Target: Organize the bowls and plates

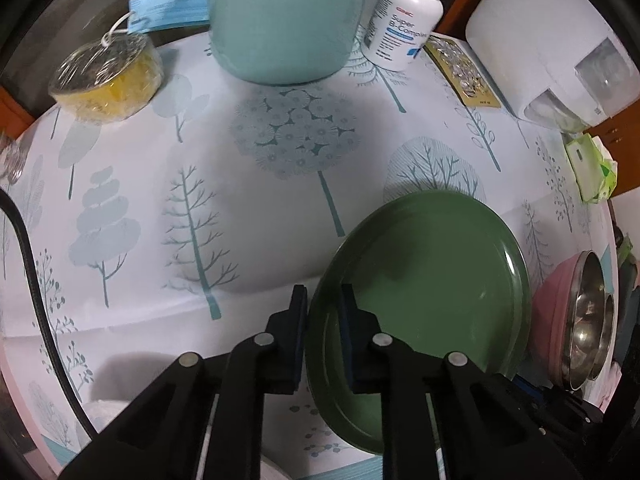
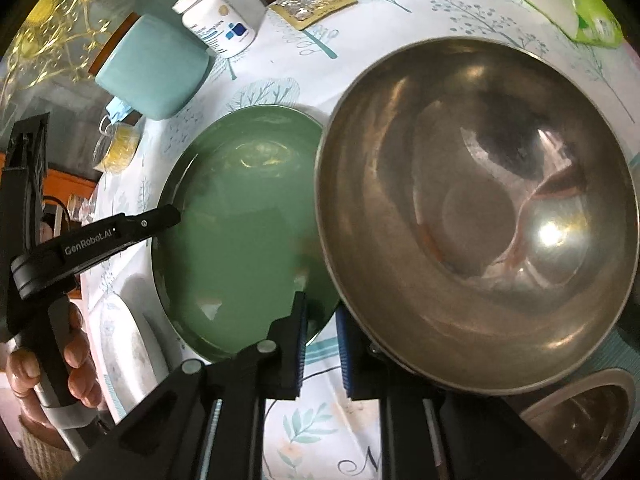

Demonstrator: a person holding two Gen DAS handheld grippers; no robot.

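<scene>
A green plate [image 1: 432,272] [image 2: 240,232] lies on the tree-print tablecloth [image 1: 248,208]. My left gripper [image 1: 325,316] is shut on its near-left rim, one finger inside the plate and one outside. The right wrist view shows that same left gripper [image 2: 170,216] at the plate's left rim, with a person's hand [image 2: 60,364] on its handle. My right gripper [image 2: 322,340] is shut on the plate's opposite rim. A large steel bowl [image 2: 480,216] [image 1: 592,312] stands right beside it, and its rim hides part of the right finger. That bowl sits in a pink bowl [image 1: 556,320].
A teal container [image 1: 284,20], pill bottle [image 1: 404,20], wrapped yellow item [image 1: 108,76], blister pack [image 1: 464,72], white appliance [image 1: 552,48] and green tissue pack [image 1: 592,168] line the far side. A black cable [image 1: 36,280] runs at left. Another steel bowl [image 2: 588,412] and a white plate [image 2: 124,352] sit near me.
</scene>
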